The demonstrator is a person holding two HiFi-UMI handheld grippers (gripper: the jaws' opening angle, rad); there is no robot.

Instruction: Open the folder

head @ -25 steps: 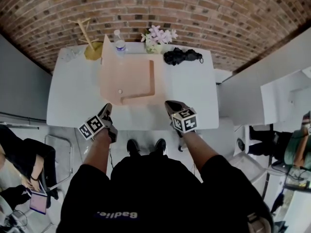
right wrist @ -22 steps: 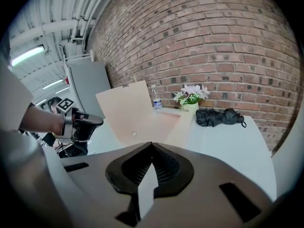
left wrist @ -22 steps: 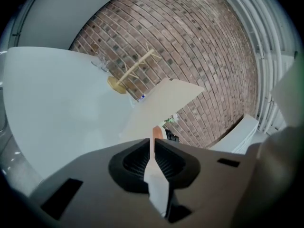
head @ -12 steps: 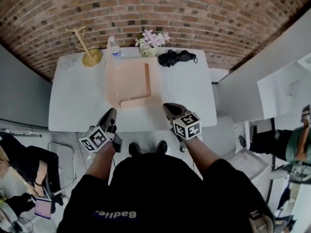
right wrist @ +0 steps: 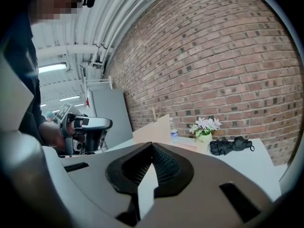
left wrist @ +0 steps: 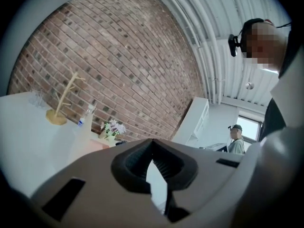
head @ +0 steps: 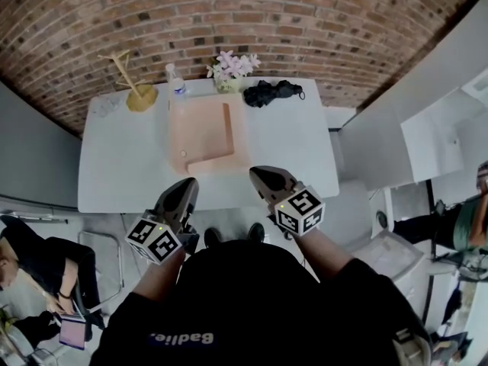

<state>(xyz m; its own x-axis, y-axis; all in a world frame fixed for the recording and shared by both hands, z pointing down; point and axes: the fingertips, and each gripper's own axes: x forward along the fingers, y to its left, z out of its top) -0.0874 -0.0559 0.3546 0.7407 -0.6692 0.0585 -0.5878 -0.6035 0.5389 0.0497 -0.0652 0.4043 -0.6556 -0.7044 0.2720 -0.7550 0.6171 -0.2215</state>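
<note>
Folder (head: 200,137) lies on the white table (head: 114,166), peach-coloured, its cover seemingly raised along the left side, though that is hard to read from above. Left gripper (head: 185,183) and right gripper (head: 259,172) hover by the table's near edge, jaws together, holding nothing.
</note>
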